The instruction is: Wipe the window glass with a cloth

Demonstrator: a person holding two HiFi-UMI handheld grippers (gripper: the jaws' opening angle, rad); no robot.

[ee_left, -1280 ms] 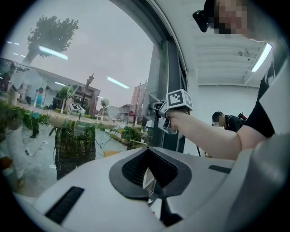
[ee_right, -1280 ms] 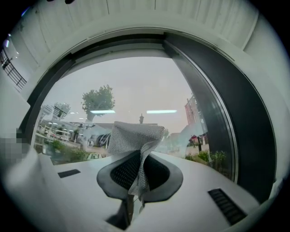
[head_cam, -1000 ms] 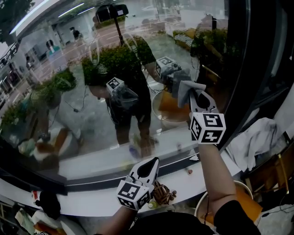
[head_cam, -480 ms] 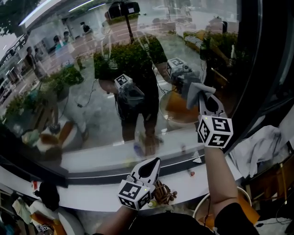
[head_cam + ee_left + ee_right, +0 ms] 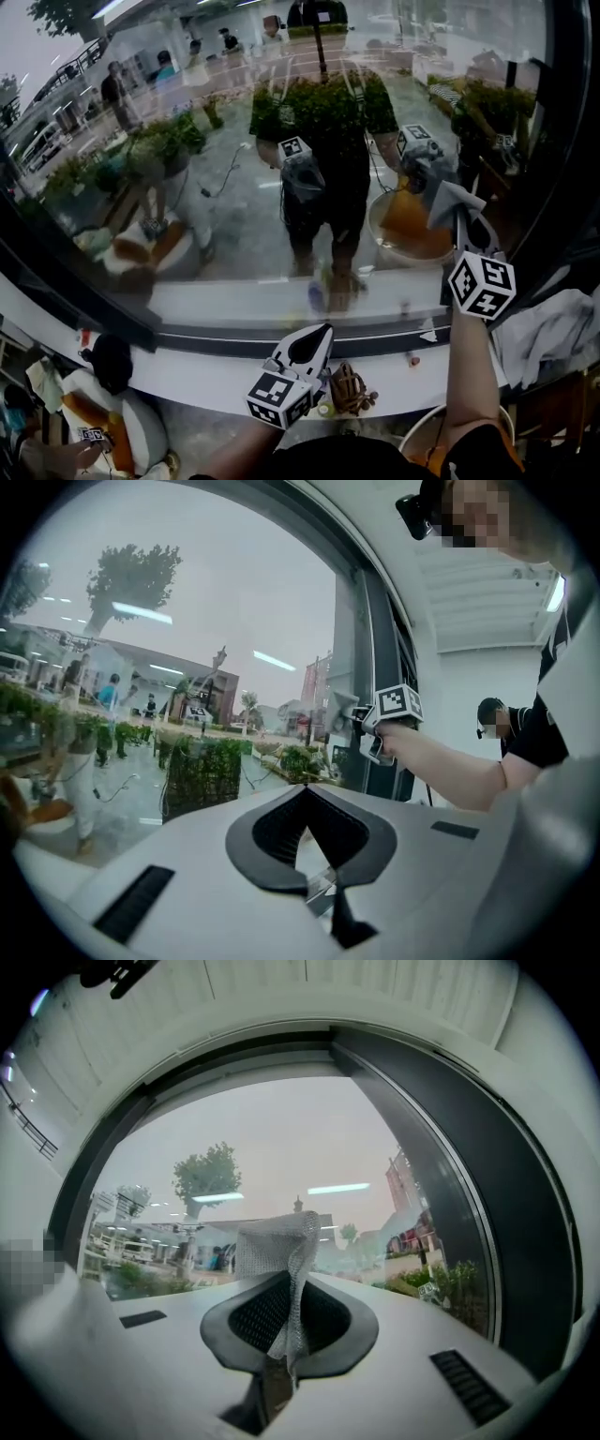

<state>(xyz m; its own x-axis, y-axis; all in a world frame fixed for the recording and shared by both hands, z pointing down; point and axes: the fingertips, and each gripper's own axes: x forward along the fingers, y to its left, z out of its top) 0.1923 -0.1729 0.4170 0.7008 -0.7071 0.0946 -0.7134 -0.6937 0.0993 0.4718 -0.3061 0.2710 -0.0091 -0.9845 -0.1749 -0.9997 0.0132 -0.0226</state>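
The window glass fills the upper part of the head view and mirrors the person and both grippers. My right gripper is raised at the right, shut on a grey mesh cloth that meets its own reflection on the pane. In the right gripper view the cloth sticks up from between the shut jaws of the right gripper. My left gripper hangs low over the white sill, shut and holding nothing. The left gripper looks toward the right gripper and cloth.
A dark window frame borders the pane on the right. White fabric lies beyond it. A brown knotted object and small bits sit on the sill. A black object is below the sill at left.
My right gripper has slid a little to the right along the glass with the cloth. The head view has swung, showing more of the pane's left. The left gripper has hardly moved.
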